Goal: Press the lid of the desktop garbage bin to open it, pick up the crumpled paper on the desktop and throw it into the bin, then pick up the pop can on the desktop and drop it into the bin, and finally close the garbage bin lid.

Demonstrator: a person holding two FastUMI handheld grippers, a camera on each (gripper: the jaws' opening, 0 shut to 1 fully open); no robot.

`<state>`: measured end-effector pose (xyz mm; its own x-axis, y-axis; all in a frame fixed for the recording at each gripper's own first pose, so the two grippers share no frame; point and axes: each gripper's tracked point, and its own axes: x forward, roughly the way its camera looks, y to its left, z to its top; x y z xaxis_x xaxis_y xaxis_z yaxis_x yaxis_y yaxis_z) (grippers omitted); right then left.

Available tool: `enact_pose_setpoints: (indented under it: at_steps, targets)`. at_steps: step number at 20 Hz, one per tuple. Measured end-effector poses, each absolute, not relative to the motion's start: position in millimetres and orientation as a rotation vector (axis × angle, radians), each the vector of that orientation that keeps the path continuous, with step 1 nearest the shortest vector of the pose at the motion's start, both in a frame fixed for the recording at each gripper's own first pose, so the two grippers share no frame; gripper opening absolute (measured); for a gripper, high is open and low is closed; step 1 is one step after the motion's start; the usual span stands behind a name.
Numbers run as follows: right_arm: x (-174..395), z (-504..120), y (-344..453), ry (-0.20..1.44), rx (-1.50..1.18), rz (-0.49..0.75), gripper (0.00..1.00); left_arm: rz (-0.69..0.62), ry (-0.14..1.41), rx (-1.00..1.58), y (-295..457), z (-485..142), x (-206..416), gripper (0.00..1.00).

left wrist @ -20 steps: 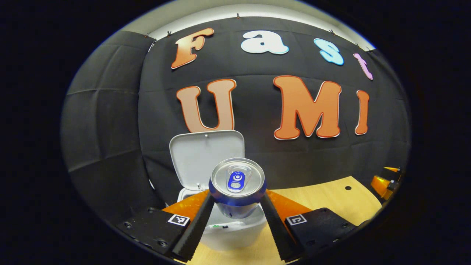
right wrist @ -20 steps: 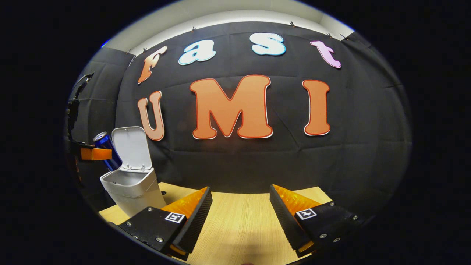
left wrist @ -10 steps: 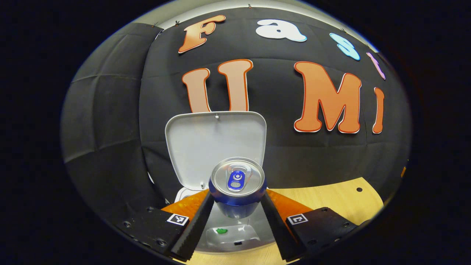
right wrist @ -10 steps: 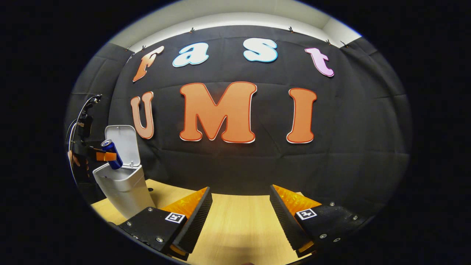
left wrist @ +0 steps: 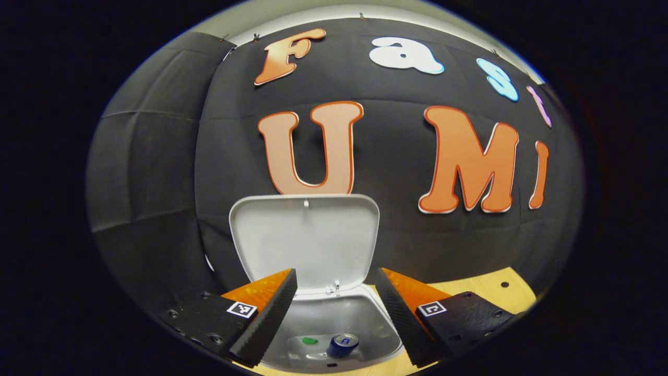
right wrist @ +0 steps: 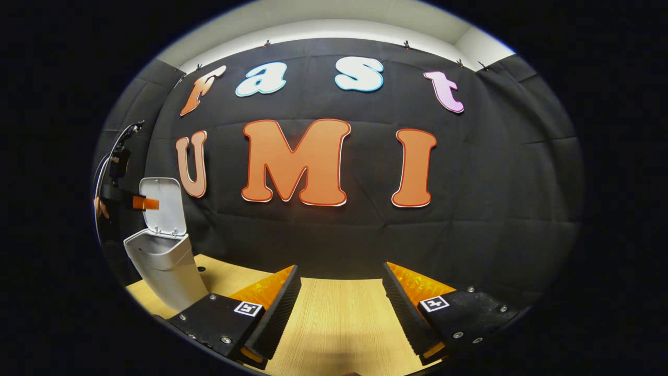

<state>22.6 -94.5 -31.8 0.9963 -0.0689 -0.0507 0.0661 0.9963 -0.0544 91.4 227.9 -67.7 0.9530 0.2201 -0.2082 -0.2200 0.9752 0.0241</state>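
The white bin [left wrist: 371, 324] stands below my left gripper [left wrist: 336, 303] with its lid [left wrist: 305, 237] tipped up against the wall. A blue pop can [left wrist: 342, 344] lies on its side at the bottom of the bin, beside pale crumpled paper [left wrist: 313, 354] and a green scrap. My left gripper hangs open over the bin mouth, nothing between its fingers. In the right gripper view the bin [right wrist: 166, 266] is far to the left with the left gripper [right wrist: 140, 202] above it. My right gripper [right wrist: 339, 308] stands open over the wooden desktop [right wrist: 339, 324], holding nothing.
The black cloth wall runs close behind the bin and along the desk's far edge. A small dark hole [left wrist: 504, 284] marks the desktop to the right of the bin. A cable and a hand [right wrist: 102, 209] show at the far left in the right gripper view.
My left gripper has opened and let go of the pop can, which has dropped into the bin. The right gripper has barely shifted.
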Motion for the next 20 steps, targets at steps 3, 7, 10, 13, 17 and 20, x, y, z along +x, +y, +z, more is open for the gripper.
enact_pose_setpoints:
  at_steps: [3, 7, 10, 13, 17, 20]
  targets:
    - [23.6, -33.1, -93.2, 0.055, -0.051, -0.064, 0.93, 0.245, 0.148, 0.016, 241.7, -21.3, 109.4, 0.95]
    - [23.0, -33.0, -94.6, 0.056, -0.047, -0.066, 0.93, 0.254, 0.143, -0.029, 258.2, 15.7, 141.6, 0.95]
    - [24.1, -31.7, -95.9, 0.050, -0.041, -0.071, 0.94, 0.255, 0.174, -0.092, 271.6, 24.0, 165.2, 0.95]
    - [21.7, -33.2, -99.4, 0.052, -0.041, -0.078, 0.93, 0.261, 0.231, -0.024, 282.4, 16.1, 184.9, 0.94]
    - [20.3, -32.6, -100.4, 0.050, -0.036, -0.081, 0.94, 0.283, 0.343, -0.012, 293.8, -20.1, 191.3, 0.94]
    - [20.2, -32.1, -97.6, 0.046, -0.043, -0.075, 0.93, 0.257, 0.394, -0.039, 288.0, -28.1, 186.2, 0.94]
